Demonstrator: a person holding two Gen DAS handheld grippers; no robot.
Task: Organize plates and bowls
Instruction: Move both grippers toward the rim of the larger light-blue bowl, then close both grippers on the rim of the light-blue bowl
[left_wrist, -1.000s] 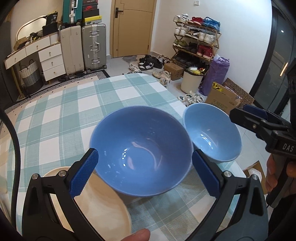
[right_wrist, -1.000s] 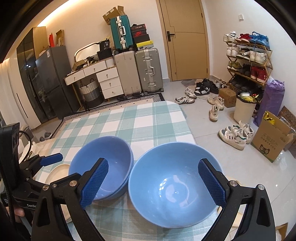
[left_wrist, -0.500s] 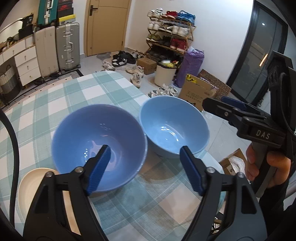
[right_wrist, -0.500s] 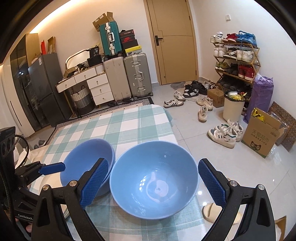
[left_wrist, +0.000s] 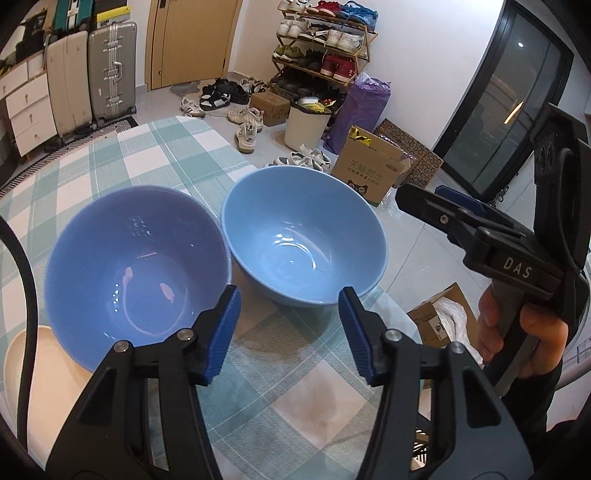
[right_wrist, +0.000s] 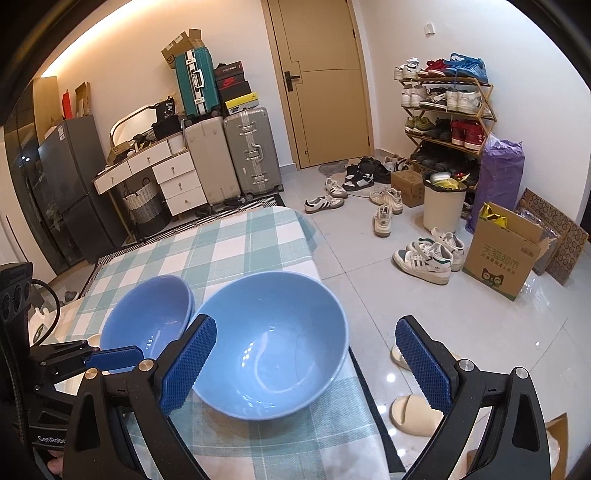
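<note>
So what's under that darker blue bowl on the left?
The darker blue bowl partly rests on a cream plate, whose rim pokes out beside it on the checked tablecloth. The bowl covers the rest of the plate, so anything else beneath cannot be seen.

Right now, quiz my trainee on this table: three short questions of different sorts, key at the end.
1. True or false: the two blue bowls are stacked.
2. Which lies under the darker bowl: A) cream plate, B) box, C) shoe?
3. Fill in: the lighter bowl sits near the table's ____.

Key: 1 false, they stand side by side on the checked cloth. 2 A. 3 edge.
</note>
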